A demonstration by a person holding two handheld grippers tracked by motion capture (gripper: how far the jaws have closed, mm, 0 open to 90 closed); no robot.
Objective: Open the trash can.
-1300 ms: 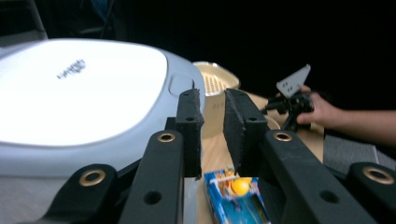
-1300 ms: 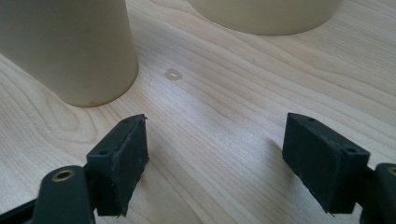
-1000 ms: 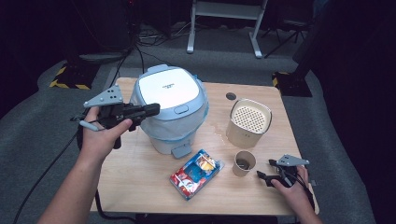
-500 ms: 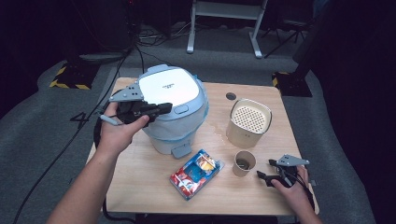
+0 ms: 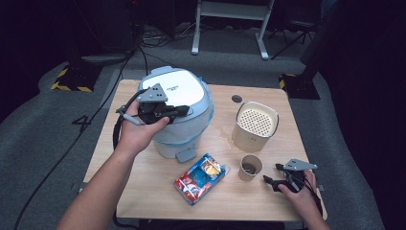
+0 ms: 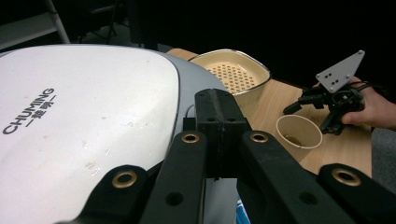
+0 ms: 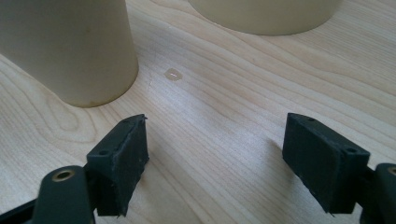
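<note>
L gripper is over the cooker lid now, jaws pressed together w/ nothing between them, tips resting at or just above the white top near its front edge; contact can't be called from here. In the left gripper view the closed black tips sit right past the lid's grey rim. The cooker stands at the table's back-left, lid down, its latch tab facing the person.

What changed: a sec ago that hand hung off the cooker's left side, gripper pointing at the wall. Half a sec ago it was at the left shoulder. Now it's slid across, in over the lid. My read: it's lining up shut tips to press or nudge something on the lid or front, prob the release, not to grab.

R gripper hasn't budged: parked at the front-right corner, jaws spread, nothing in them, the cup just beside its tips. Same spot as in both earlier shots.

Unmoved: the strainer tub back-right, the snack pack front-centre.
</note>
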